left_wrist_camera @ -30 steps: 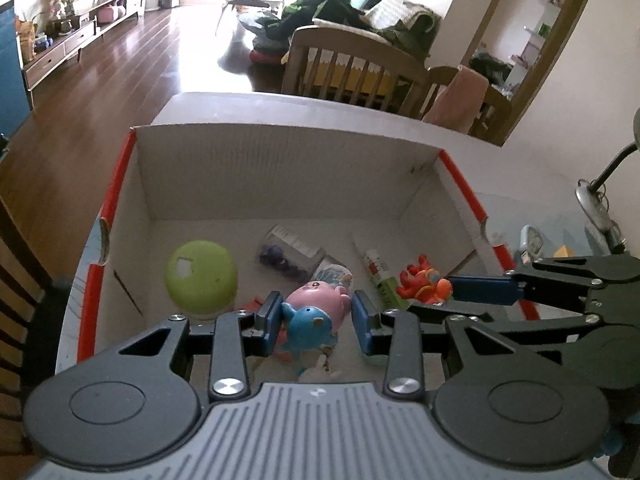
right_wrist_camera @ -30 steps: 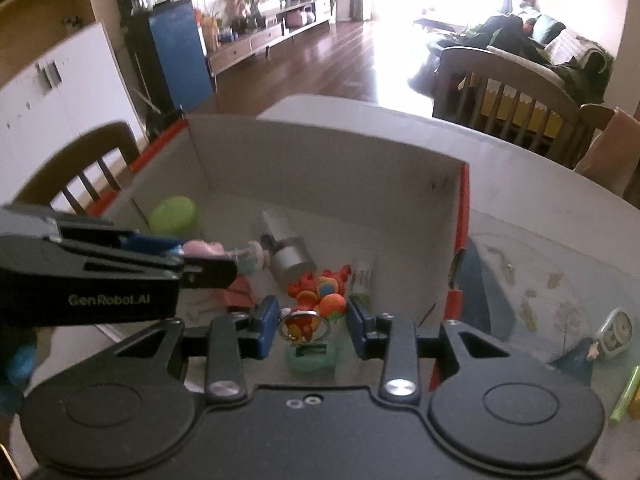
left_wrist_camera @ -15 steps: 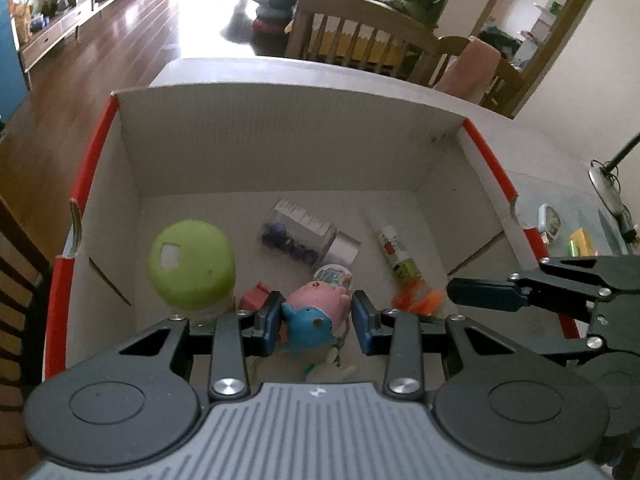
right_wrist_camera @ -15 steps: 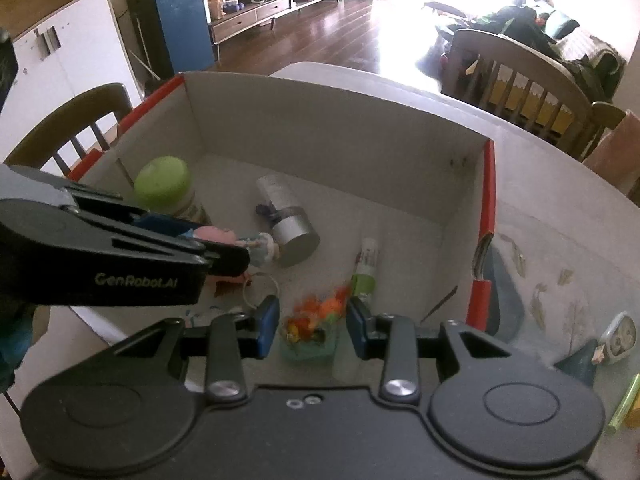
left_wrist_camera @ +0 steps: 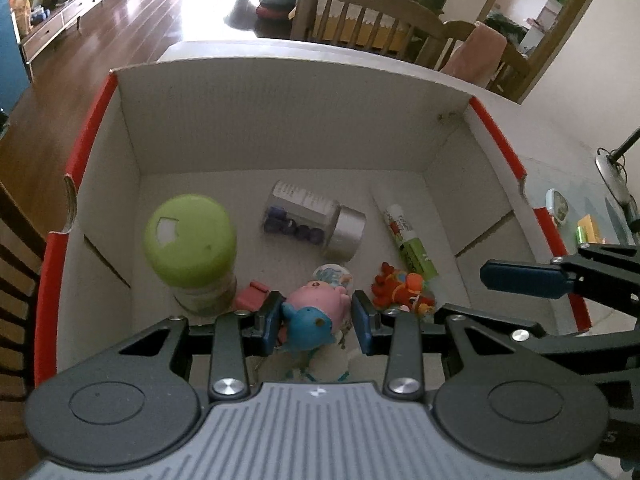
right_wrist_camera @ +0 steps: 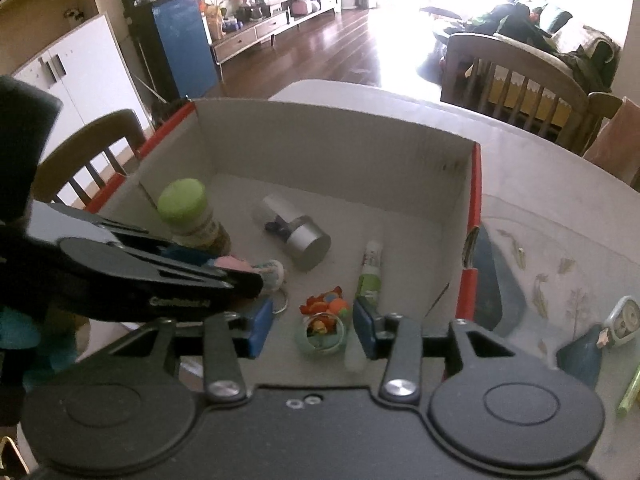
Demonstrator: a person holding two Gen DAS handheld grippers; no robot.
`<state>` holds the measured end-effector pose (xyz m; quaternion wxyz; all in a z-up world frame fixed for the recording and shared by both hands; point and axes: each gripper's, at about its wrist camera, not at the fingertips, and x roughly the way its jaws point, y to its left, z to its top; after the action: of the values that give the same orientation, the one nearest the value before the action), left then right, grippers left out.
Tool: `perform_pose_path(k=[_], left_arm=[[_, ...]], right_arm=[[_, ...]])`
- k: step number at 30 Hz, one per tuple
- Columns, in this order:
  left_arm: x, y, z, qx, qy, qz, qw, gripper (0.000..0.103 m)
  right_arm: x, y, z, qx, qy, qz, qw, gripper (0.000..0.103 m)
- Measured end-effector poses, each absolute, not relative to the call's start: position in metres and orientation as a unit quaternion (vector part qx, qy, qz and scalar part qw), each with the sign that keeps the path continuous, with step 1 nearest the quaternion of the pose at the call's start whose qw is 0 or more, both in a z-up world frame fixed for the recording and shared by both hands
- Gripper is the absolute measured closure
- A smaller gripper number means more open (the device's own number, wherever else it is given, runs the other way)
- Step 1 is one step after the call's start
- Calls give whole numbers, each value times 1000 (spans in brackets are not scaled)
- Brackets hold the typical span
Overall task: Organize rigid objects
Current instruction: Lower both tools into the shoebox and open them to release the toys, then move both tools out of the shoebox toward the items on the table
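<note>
Above the red-edged white cardboard box (left_wrist_camera: 280, 140), the pink-and-blue pig figure (left_wrist_camera: 314, 312) is held clenched in the left gripper (left_wrist_camera: 316, 322), while the right gripper (right_wrist_camera: 312, 326) is opening, the orange toy in its clear green cup (right_wrist_camera: 322, 330) dropped inside; release of the pig is judged next

Left gripper (left_wrist_camera: 316, 322) clamping pink-and-blue toy (left_wrist_camera: 314, 312), above white box (left_wrist_camera: 280, 128)

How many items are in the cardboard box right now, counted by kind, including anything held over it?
Jars and bottles: 2, the green-lidded jar standing and the silver-capped bottle lying.
Tubes: 1, the green and white tube.
Toy figures: 2, the pink and blue toy held by the left gripper, and the orange toy.
Small red item: 1, unclear what.
Total: 6
</note>
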<state>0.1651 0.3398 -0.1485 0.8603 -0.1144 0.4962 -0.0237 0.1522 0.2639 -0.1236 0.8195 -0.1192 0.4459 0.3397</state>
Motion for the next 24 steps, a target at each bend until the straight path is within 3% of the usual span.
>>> perform_pose_path(k=[6, 21, 24], left_arm=[[157, 331, -137, -99, 478, -29, 872, 60], [114, 323, -83, -71, 416, -30, 906, 60], [106, 321, -70, -69, 404, -33, 911, 60]], right_arm=[[144, 255, -110, -100, 436, 343, 826, 57], [122, 228, -73, -60, 401, 352, 844, 53], [114, 221, -65, -56, 388, 359, 847, 43]])
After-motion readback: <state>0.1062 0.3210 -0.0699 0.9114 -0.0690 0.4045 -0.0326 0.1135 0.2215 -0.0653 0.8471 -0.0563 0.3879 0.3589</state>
